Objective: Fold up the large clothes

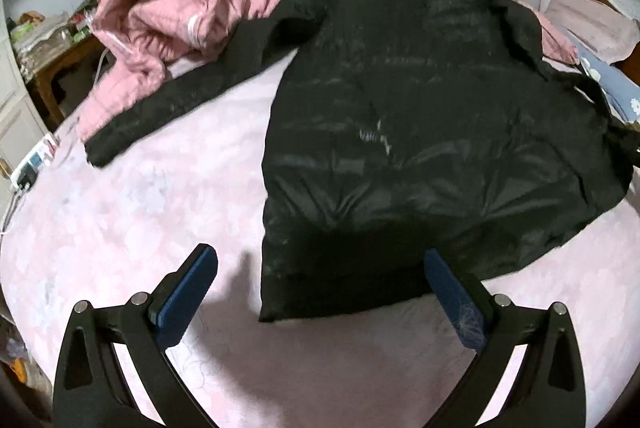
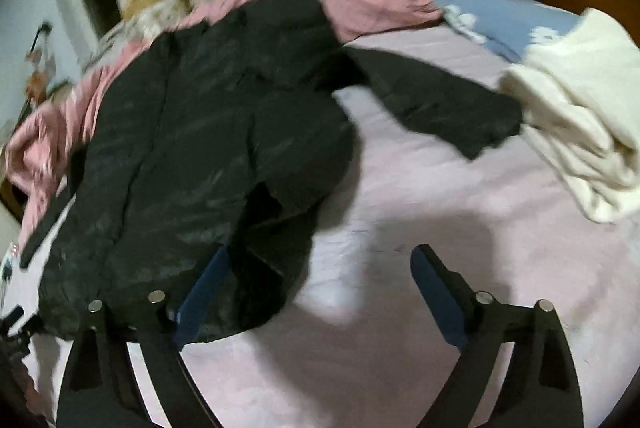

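Bed [image 1: 120, 212], pink sheet. One black padded jacket [image 1: 400, 132] spread flat mid-bed, sleeves out, collar far. One pink quilt [image 1: 160, 28] bunched behind it. Right view only: one cream garment [image 2: 580, 116] beside a sleeve cuff. Left tool [image 1: 320, 292] and right tool [image 2: 320, 288]: both released, nothing gripped, over hem.

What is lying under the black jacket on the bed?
The black jacket lies on the pale pink bedsheet; its collar end and one sleeve overlap a pink quilted garment. Whatever else sits beneath its body is covered.
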`<state>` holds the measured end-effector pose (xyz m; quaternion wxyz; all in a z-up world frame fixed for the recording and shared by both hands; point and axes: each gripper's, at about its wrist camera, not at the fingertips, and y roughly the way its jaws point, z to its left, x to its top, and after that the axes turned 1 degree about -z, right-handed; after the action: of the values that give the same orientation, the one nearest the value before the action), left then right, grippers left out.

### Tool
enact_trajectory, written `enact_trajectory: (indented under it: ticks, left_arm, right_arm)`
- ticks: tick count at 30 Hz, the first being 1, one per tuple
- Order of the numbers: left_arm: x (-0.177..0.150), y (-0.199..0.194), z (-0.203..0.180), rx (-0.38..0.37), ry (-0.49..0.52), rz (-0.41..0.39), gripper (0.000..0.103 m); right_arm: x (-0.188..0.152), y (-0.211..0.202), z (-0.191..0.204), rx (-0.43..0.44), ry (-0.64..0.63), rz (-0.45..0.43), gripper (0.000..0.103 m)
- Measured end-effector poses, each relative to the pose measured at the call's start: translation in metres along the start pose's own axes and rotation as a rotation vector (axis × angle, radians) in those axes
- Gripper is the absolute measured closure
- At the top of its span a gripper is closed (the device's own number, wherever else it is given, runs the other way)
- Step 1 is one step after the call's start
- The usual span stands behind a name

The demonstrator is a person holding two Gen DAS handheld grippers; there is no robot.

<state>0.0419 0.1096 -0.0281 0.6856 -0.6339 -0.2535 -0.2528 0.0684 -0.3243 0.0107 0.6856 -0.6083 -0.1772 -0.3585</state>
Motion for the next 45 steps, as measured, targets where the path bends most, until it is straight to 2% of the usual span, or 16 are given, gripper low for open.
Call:
enact_trajectory:
  ticks: [7,9,11,12,13,14,17,22,26,29,30,32,33,35,42,45]
  left_arm:
    - [0.000,0.025,0.008,-0.119,-0.099,0.091,0.004]
    - [0.000,0.026,0.008,-0.151,-0.120,0.097,0.013]
    - [0.001,0.021,0.005,-0.179,-0.106,0.081,0.051]
    - [0.001,0.016,0.002,-0.212,-0.102,0.070,0.062]
    - [0.001,0.009,0.000,-0.234,-0.102,0.053,0.082]
    - [0.001,0.002,0.000,-0.245,-0.098,0.029,0.088]
    - [0.002,-0.032,-0.001,-0.192,-0.059,-0.105,0.092]
    - [-0.002,-0.080,0.017,-0.089,-0.051,-0.243,0.092]
    - [-0.016,-0.097,0.036,-0.069,-0.093,-0.242,0.091]
    - [-0.021,-0.093,0.034,-0.025,-0.051,-0.239,0.072]
    - [-0.021,-0.091,0.031,-0.004,-0.032,-0.246,0.066]
    - [-0.022,-0.094,0.022,0.037,0.014,-0.282,0.037]
    - [-0.023,-0.097,0.018,0.045,0.037,-0.300,0.032]
    - [-0.024,-0.101,0.012,0.058,0.069,-0.331,0.023]
    - [-0.046,-0.088,0.014,0.003,0.057,-0.220,0.015]
    - [-0.053,-0.087,0.010,0.025,0.098,-0.206,0.015]
  right_arm:
    - [0.002,-0.006,0.020,0.034,-0.030,-0.085,0.017]
    - [0.001,-0.009,0.028,0.043,-0.073,-0.108,0.030]
    - [0.001,-0.001,0.028,-0.007,-0.075,-0.075,0.083]
    - [0.000,0.004,0.025,-0.025,-0.057,-0.046,0.095]
    - [0.000,0.006,0.020,-0.040,-0.023,-0.029,0.099]
    - [-0.001,0.000,0.013,-0.043,0.016,-0.050,0.099]
    - [-0.006,-0.036,-0.002,0.013,0.116,-0.122,0.099]
    - [-0.040,-0.118,0.008,0.059,0.060,-0.240,0.099]
    - [-0.097,-0.163,0.020,0.057,0.006,-0.248,0.099]
    - [-0.123,-0.170,0.028,-0.048,-0.060,-0.232,0.097]
    - [-0.124,-0.168,0.032,-0.083,-0.085,-0.228,0.094]
    - [-0.121,-0.163,0.033,-0.149,-0.103,-0.230,0.074]
    - [-0.119,-0.163,0.031,-0.179,-0.099,-0.241,0.067]
    - [-0.116,-0.166,0.022,-0.225,-0.072,-0.257,0.034]
    - [-0.112,-0.181,-0.019,-0.187,0.040,-0.251,0.027]
    - [-0.117,-0.175,-0.020,-0.114,-0.045,-0.170,0.027]
